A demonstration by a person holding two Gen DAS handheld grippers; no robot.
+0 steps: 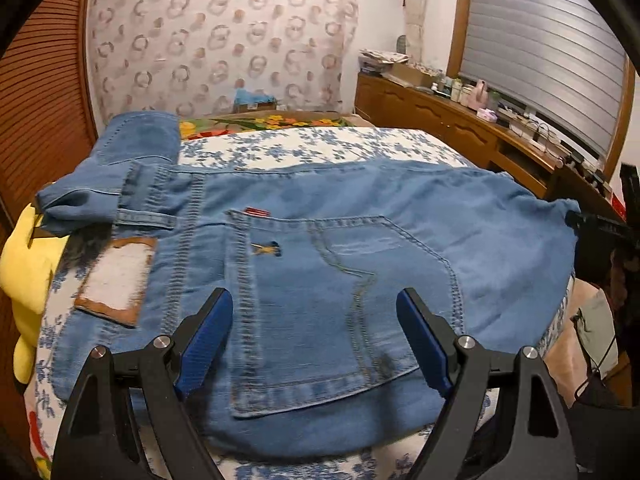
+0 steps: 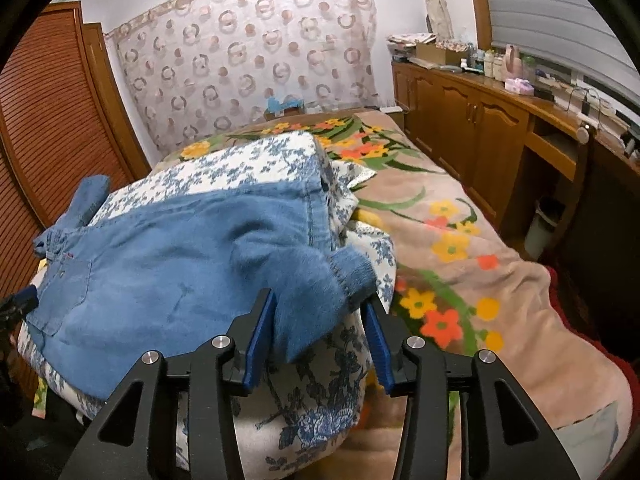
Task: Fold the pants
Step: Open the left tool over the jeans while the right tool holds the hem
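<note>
**Jeans spread on a folded quilt, both claws at the cloth**

The jeans (image 1: 320,248) lay flat on a blue-flowered quilt (image 1: 304,146), seat upward, with the back pocket (image 1: 320,312) at the centre of the left wrist view and a worn waist patch (image 1: 116,280) at 9 o'clock from that pocket. One part of the jeans was folded back at 11 o'clock. The left claw (image 1: 316,336) stood wide, its blue pads (image 1: 208,340) apart above the pocket with no cloth pinched between them. In the right wrist view the jeans (image 2: 168,264) ran from 9 o'clock toward the centre, where a bunched hem (image 2: 352,276) lay between the pads of the right claw (image 2: 320,332). That claw stood partly open; the left-hand pad was against the cloth, the right-hand pad looked just clear of it. The quilt sat on a flowered blanket (image 2: 460,240) over a bed. A wooden cabinet (image 2: 472,120) ran along at 2 o'clock, a patterned curtain (image 2: 248,48) hung at 12 o'clock and a slatted door (image 2: 44,120) stood at 9 o'clock
</note>
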